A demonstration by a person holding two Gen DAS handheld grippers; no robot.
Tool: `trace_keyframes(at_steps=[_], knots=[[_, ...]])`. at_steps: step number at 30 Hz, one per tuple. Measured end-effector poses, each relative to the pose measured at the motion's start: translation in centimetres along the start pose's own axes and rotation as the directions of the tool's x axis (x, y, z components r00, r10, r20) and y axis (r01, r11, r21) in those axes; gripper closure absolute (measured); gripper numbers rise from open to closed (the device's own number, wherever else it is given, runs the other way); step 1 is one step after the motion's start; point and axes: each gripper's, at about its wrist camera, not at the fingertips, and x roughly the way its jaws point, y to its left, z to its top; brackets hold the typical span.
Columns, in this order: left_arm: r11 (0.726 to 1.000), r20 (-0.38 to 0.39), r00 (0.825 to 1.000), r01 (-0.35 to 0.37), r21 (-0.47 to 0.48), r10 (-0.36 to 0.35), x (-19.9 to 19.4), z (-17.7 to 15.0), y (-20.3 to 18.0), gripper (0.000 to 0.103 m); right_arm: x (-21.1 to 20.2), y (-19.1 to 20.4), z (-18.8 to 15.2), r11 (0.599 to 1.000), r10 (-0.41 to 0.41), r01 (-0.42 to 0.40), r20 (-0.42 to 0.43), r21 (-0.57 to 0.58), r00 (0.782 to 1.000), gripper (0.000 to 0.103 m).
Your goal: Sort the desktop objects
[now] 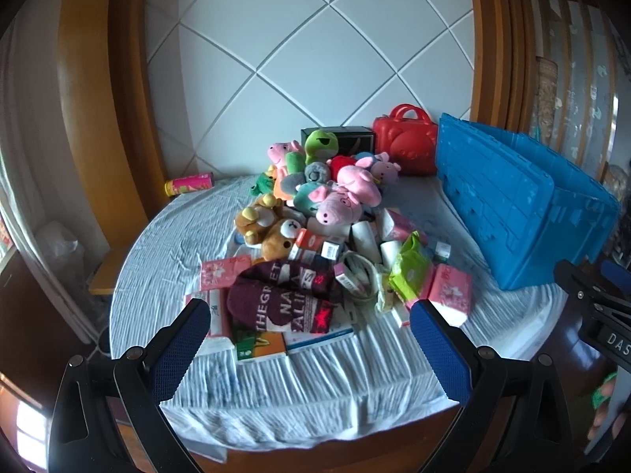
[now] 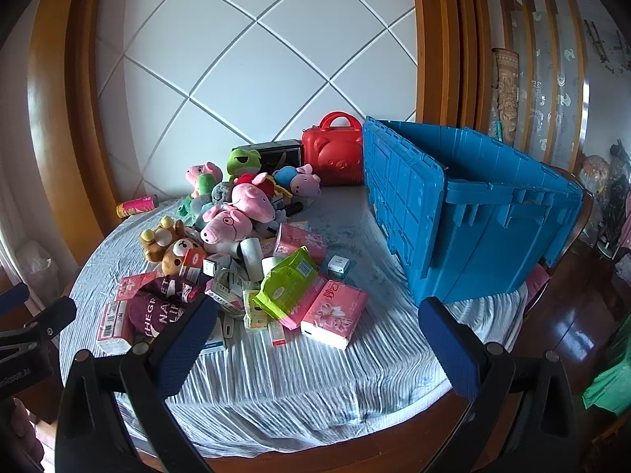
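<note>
A heap of objects lies on a round table with a pale blue cloth (image 1: 165, 260): plush toys (image 1: 335, 197) at the back, maroon socks (image 1: 284, 295), pink tissue packs (image 2: 335, 311), a green wipes pack (image 2: 288, 283) and small boxes in front. An open blue crate (image 2: 473, 216) stands at the right, also in the left wrist view (image 1: 520, 205). My left gripper (image 1: 309, 351) is open and empty, above the table's front edge before the socks. My right gripper (image 2: 319, 347) is open and empty, near the front edge before the tissue packs.
A red toy case (image 2: 335, 153) and a black box (image 2: 272, 149) stand at the back against the tiled wall. A pink can (image 1: 189, 183) lies at the back left. Dark wooden floor shows to the right of the table (image 2: 572, 335).
</note>
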Motion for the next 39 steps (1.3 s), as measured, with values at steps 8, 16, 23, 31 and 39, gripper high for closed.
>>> trace_keyframes(at_steps=[8, 16, 23, 31, 39], knots=[[1.0, -0.003, 1.0, 0.001, -0.016, -0.001, -0.3, -0.3, 0.2, 0.001, -0.4, -0.9, -0.5, 1.0, 0.001, -0.001, -0.014, 0.004, 1.0, 0.0], [1.0, -0.012, 1.0, 0.011, -0.015, -0.011, -0.2, 0.0, -0.7, 0.001, -0.6, -1.6, -0.9, 1.0, -0.003, 0.003, -0.026, 0.004, 1.0, 0.0], [1.0, -0.02, 1.0, 0.022, -0.006, -0.022, 0.0, 0.1, -1.1, 0.001, -0.7, -2.0, -1.0, 1.0, -0.012, 0.012, -0.034, 0.002, 0.999, 0.0], [1.0, -0.024, 1.0, 0.021, -0.016, -0.021, 0.1, 0.2, -1.5, 0.001, -0.8, -2.4, -0.9, 1.0, -0.018, 0.018, -0.033, -0.003, 0.999, 0.0], [1.0, -0.021, 1.0, 0.017, -0.011, -0.017, 0.1, 0.3, -1.8, 0.001, -0.4, -2.6, -0.8, 1.0, -0.019, 0.019, -0.04, -0.003, 0.999, 0.0]])
